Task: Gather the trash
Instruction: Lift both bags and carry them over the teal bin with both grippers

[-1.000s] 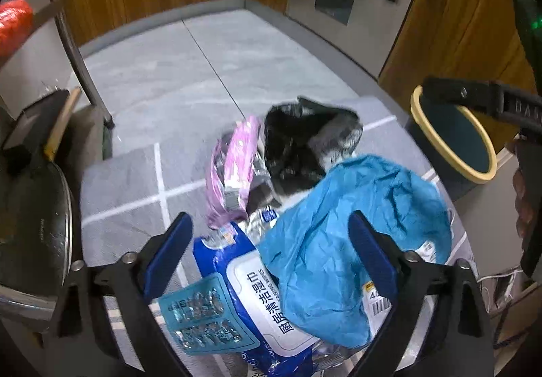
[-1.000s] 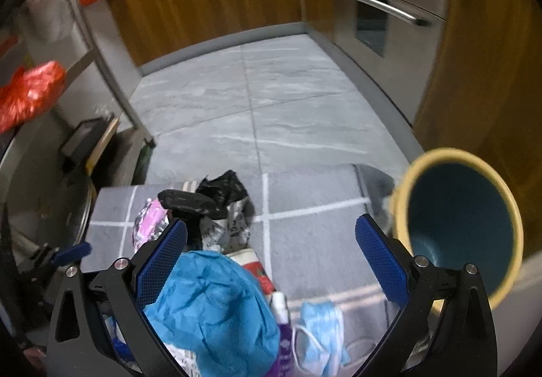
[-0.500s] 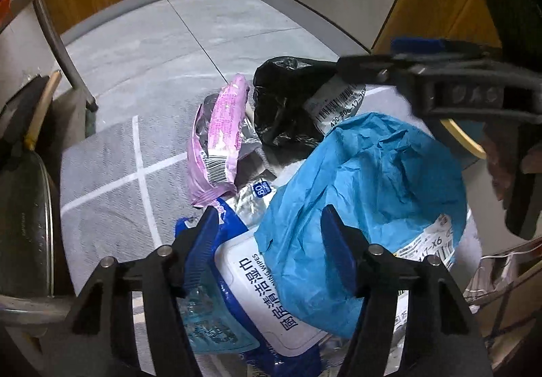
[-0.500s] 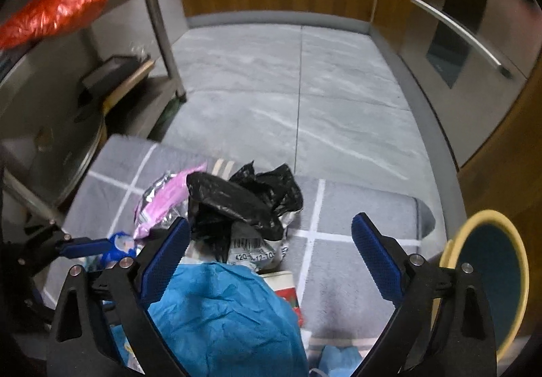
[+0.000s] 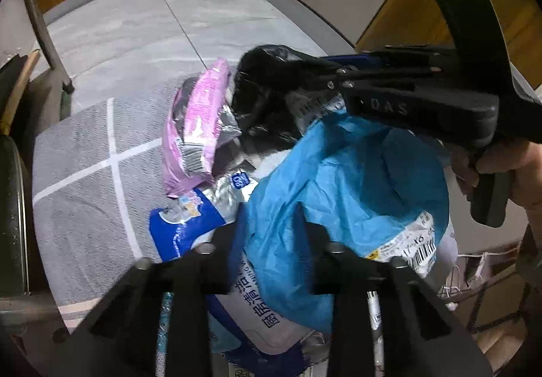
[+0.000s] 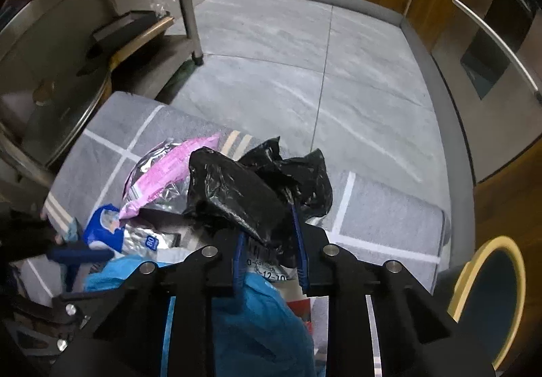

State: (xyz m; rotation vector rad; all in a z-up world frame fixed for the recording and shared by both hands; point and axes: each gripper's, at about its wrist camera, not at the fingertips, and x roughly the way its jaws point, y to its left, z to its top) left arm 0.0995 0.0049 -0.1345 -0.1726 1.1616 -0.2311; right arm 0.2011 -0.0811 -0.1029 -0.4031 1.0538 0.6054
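grey woven mat (image 5: 78, 194) lies to the left of the left gripper (image 5: 271, 224), under the whole heap of trash. just left of that gripper's fingers: blue-and-white wipes pack (image 5: 176, 228), foil-lined, flat; beyond it a pink foil wrapper (image 5: 196, 126), crumpled. left gripper jaws are closing, with a fold of the blue plastic bag (image 5: 342, 180) bunched between the pads; pads appear to press on it, though the contact itself is partly hidden by the film. ahead and to the right, the right gripper (image 6: 271, 241) reaches across the heap; its jaws are closing too, on the black plastic bag (image 6: 250, 194), whose crumpled body stands up between the blue pads. a label with a barcode shows under the black film. judgement: both bags are thin, soft, very light and slippery; they will deform, not lift as a shape, so take a gathered bunch deep between the pads, not a single edge. loose contents may drop out of an open mouth. the foil packs are stiffer, best pinched at a flat seam. far right of the right gripper: yellow-rimmed bin (image 6: 491, 306), dark inside, on the floor beside the mat edge, well clear of the heap.
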